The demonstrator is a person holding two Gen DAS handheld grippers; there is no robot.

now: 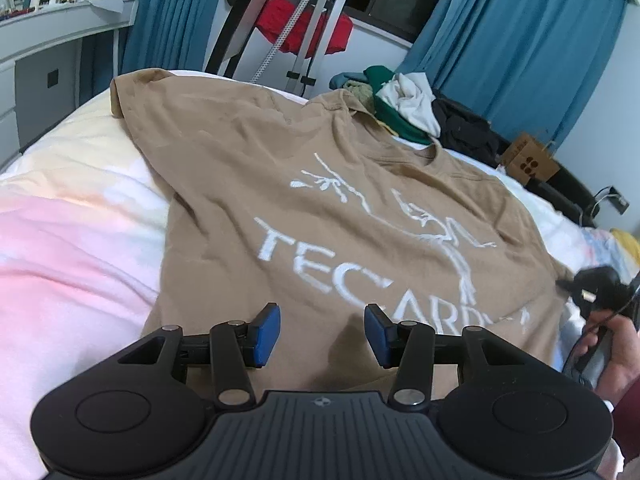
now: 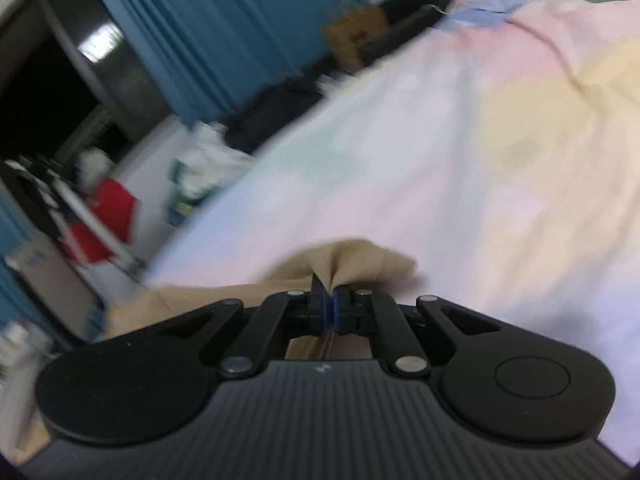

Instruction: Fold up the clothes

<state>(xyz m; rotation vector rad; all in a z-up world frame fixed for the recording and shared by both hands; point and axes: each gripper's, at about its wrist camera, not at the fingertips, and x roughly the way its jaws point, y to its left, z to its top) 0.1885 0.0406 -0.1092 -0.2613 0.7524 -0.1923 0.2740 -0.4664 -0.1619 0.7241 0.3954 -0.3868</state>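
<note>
A tan T-shirt (image 1: 320,200) with white print lies spread face up on the bed, collar toward the far right. My left gripper (image 1: 322,332) is open and empty, its blue pads (image 1: 266,334) just above the shirt's near hem. My right gripper (image 2: 330,308) is shut on a bunched fold of the tan T-shirt (image 2: 352,262) and holds it above the bedspread. The right wrist view is motion-blurred. The right gripper also shows at the right edge of the left wrist view (image 1: 596,288), at the shirt's right side, in a hand.
The bed has a pastel pink, yellow and white bedspread (image 1: 72,240). A pile of green, white and dark clothes (image 1: 412,108) lies past the collar. A cardboard box (image 1: 528,160), blue curtains (image 1: 512,48), a white desk (image 1: 48,52) and a rack with a red garment (image 1: 304,28) surround the bed.
</note>
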